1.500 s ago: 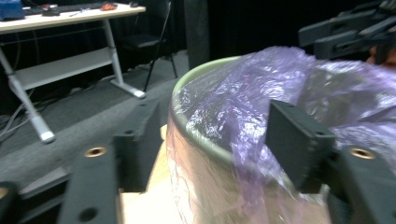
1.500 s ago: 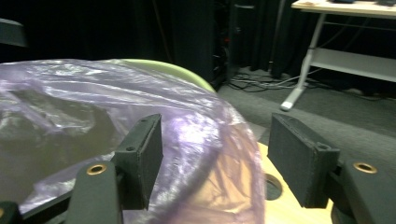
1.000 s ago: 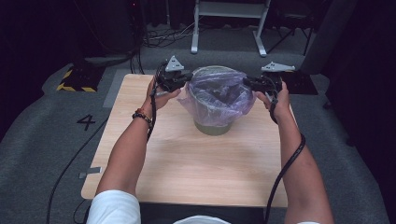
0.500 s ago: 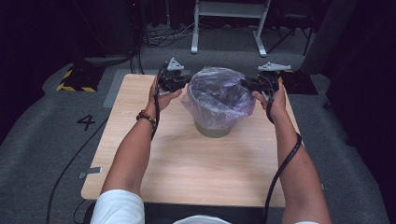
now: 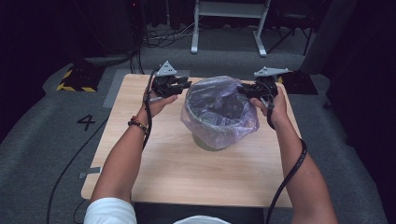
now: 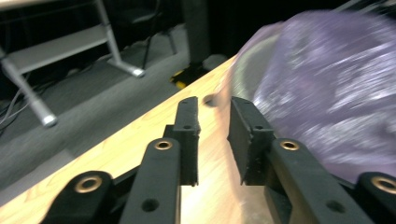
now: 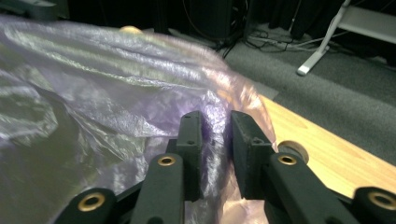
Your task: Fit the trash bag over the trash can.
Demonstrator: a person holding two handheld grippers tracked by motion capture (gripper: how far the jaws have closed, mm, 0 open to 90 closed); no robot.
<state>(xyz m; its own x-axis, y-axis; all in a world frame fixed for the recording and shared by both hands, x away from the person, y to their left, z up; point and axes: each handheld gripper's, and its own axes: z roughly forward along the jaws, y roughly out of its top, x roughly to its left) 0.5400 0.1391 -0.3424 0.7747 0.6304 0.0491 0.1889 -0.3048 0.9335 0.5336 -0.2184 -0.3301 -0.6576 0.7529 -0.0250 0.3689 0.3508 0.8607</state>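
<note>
Left gripper (image 5: 185, 85) has just been opening, jaws parting off the thin purple plastic bag (image 5: 219, 109), nothing between them now. Right gripper (image 5: 243, 89) is pinching bag film at 3 o'clock. Bag is lining the round grey bin (image 5: 208, 142), table (image 5: 187, 172) centre.

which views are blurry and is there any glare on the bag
Left gripper view: the purple bag is smeared by motion blur, while the left tool stays sharp. Right gripper view: the bag's far edge is soft, with pale sheen on its creases. High view: sharp, evenly lit table, dark surroundings.
</note>
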